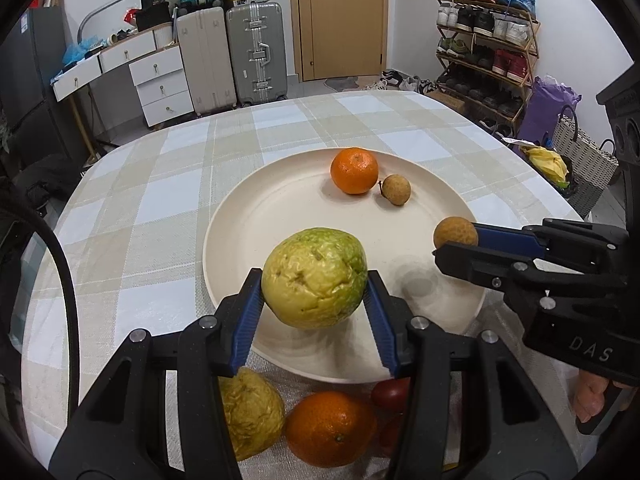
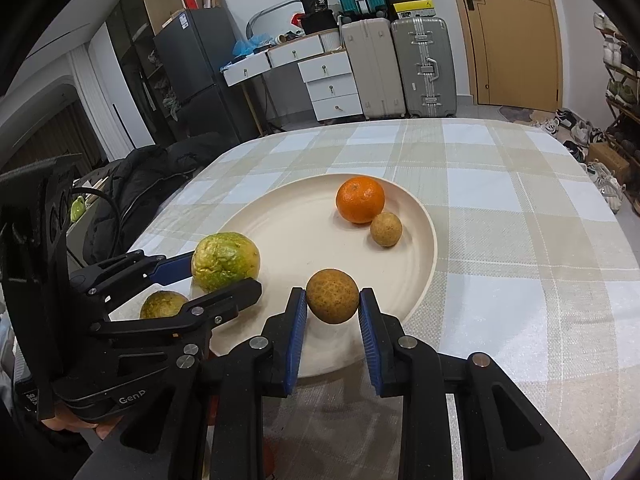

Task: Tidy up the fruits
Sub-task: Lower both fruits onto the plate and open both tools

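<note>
Two grippers hold fruit over the cream plate (image 1: 240,216).
The left gripper (image 1: 315,294) clamps a yellow-green fruit (image 1: 314,278); the right gripper (image 2: 333,306) pinches a small brown fruit (image 2: 332,296), nearly closed, above the plate's near rim.

Both rigs alike: left black plastic two-finger tool (image 1: 315,292) and right black plastic two-finger tool (image 2: 333,302) have ribbed blue pads (image 1: 249,316) on angular fingers, round silver pivot screws (image 1: 137,336), pale "DAS" and "GenD" lettering on the bodies, and a black cable (image 1: 66,280) looping beside the left.
</note>
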